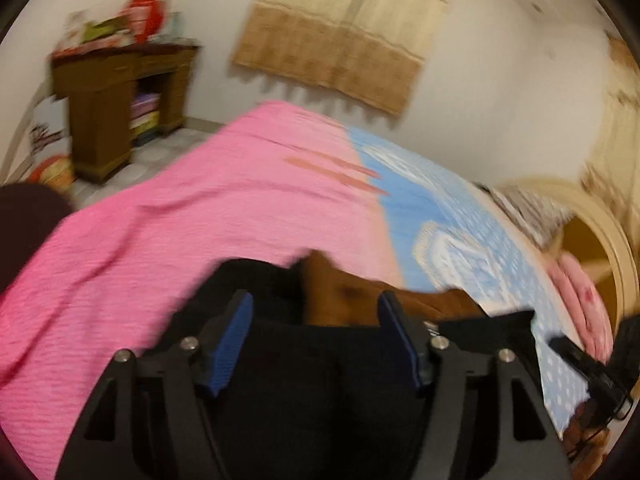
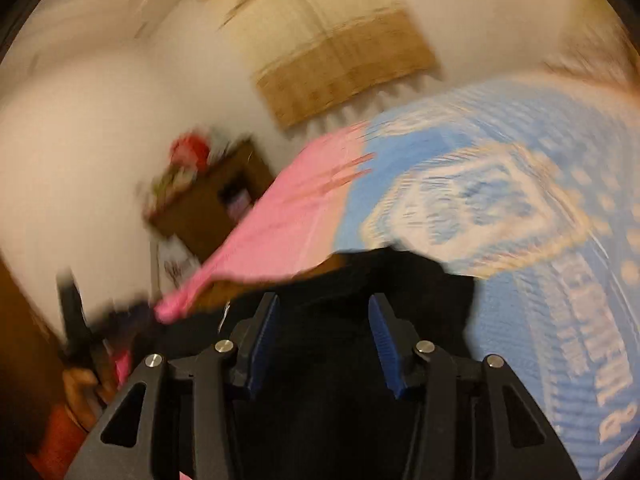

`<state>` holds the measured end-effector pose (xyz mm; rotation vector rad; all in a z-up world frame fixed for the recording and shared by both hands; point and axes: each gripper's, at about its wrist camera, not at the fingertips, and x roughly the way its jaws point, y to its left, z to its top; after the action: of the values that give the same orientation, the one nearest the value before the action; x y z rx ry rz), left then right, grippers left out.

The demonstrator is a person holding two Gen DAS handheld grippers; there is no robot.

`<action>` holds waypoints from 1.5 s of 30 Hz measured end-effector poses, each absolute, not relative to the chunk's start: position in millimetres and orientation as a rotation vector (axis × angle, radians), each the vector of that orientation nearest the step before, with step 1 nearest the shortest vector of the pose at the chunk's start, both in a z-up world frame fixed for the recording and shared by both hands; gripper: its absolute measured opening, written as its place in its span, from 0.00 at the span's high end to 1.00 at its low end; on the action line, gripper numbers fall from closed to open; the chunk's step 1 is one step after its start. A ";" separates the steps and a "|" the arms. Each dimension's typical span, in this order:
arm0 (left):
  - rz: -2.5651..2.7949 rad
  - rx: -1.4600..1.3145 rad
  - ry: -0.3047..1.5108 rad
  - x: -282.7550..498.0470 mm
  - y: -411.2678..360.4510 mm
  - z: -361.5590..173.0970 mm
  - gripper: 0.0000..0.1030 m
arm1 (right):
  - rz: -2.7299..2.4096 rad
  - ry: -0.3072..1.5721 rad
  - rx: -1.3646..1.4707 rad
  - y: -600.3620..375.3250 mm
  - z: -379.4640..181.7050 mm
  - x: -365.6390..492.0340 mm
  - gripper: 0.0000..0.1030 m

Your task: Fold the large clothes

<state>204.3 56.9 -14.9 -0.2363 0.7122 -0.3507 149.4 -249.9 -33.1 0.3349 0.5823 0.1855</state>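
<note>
My left tool point(image 1: 314, 340) has its blue pads point(image 1: 232, 340) spread wide, with black cloth point(image 1: 304, 392) lying between them but not pinched. A brown fold point(image 1: 340, 296) of fabric shows just past the tips. My right tool point(image 2: 322, 344) is likewise spread, pads point(image 2: 384, 344) apart, and the same black cloth point(image 2: 384, 280) bunches between and ahead of them. The garment lies on the bed, over a pink sheet point(image 1: 160, 232) beside a blue patterned cover point(image 2: 540, 208). Beyond the bed, a brown cabinet point(image 1: 100, 108) stands against the wall, under clutter. A tan hanging point(image 1: 332, 48) is on the wall. Both views are blurred.
</note>
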 end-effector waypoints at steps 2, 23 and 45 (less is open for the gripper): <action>-0.333 -0.178 0.722 210.3 29.1 -26.7 0.35 | 0.181 0.614 0.234 -219.0 -36.8 171.2 0.75; -0.253 -0.018 0.791 247.5 -23.1 -85.0 0.13 | 0.097 0.713 0.552 -309.2 -143.7 219.3 1.00; 0.095 0.162 0.711 177.2 57.1 -16.7 0.00 | 0.167 0.623 0.121 -121.5 -120.4 194.7 0.97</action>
<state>177.2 57.1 -16.7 0.1620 0.7109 0.0954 194.7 -121.5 -120.4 0.1210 0.6230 0.1672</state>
